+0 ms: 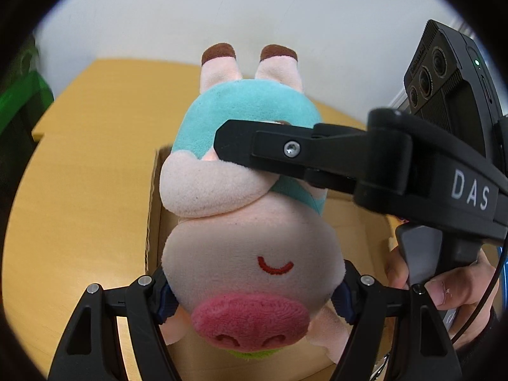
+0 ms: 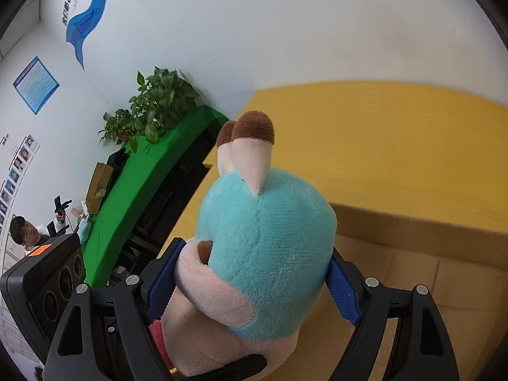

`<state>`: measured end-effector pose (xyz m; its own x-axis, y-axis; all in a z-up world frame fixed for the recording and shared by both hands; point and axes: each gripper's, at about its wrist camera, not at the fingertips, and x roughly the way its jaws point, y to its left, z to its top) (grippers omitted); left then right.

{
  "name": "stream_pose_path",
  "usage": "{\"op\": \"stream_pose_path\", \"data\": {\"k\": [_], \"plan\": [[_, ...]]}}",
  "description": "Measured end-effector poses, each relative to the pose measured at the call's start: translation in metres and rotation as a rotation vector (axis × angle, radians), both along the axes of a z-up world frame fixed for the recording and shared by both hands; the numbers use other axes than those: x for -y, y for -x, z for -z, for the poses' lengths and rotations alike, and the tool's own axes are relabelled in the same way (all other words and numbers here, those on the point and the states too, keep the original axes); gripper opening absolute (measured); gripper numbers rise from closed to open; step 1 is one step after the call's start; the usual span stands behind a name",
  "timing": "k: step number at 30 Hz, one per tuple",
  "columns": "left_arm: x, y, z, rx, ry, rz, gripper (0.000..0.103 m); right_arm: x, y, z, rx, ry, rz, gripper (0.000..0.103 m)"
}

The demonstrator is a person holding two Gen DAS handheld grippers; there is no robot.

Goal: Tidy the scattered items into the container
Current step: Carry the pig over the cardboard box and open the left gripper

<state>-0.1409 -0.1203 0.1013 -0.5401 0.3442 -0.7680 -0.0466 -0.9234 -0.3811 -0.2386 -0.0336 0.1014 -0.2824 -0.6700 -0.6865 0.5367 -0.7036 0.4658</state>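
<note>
Closest in: left gripper (image 1: 254,298) clamped on the head of a plush pig (image 1: 250,254), blue pads pressed into both cheeks, snout toward the lens, toy upside down with brown-tipped feet up. Right gripper (image 2: 250,285) clamped across the teal-clad belly of the same pig, blue fingers (image 2: 344,297) pressed into either flank; seen from the left wrist as a black finger crossing the toy's middle, with a hand (image 1: 451,285) on its handle at lower right. Just beneath the pig: open cardboard box (image 2: 412,238), toy held above its interior, not touching the floor of it. Box standing on a yellow table (image 2: 397,146), back edge against a white wall. Farther off, left: green-covered table (image 2: 152,171) with potted plants (image 2: 155,104), a seated person at its near end.
</note>
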Motion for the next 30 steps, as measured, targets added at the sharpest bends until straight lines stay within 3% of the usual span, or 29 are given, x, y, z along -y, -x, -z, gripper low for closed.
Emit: {"op": "stream_pose_path", "data": {"k": [11, 15, 17, 23, 26, 29, 30], "plan": [[0.000, 0.021, 0.074, 0.209, -0.001, -0.030, 0.077, 0.010, 0.028, 0.085, 0.127, 0.007, 0.003, 0.086], [-0.016, 0.019, 0.076, 0.229, 0.109, 0.001, 0.080, 0.011, 0.040, 0.117, 0.149, 0.010, 0.034, 0.086], [-0.022, 0.012, 0.071, 0.221, 0.137, 0.010, 0.081, 0.009, 0.047, 0.128, 0.170, 0.034, 0.045, 0.086], [-0.019, -0.027, 0.040, 0.143, 0.146, -0.021, 0.081, 0.014, 0.046, 0.127, 0.097, 0.037, 0.020, 0.090], [-0.008, -0.049, 0.031, 0.101, 0.152, -0.048, 0.081, 0.017, 0.042, 0.123, 0.074, 0.014, 0.021, 0.097], [0.004, -0.074, 0.027, 0.073, 0.172, -0.093, 0.081, 0.014, 0.036, 0.114, 0.064, -0.017, 0.030, 0.097], [0.015, -0.066, 0.028, 0.065, 0.170, -0.102, 0.081, 0.010, 0.032, 0.106, 0.048, -0.040, 0.036, 0.097]]}}
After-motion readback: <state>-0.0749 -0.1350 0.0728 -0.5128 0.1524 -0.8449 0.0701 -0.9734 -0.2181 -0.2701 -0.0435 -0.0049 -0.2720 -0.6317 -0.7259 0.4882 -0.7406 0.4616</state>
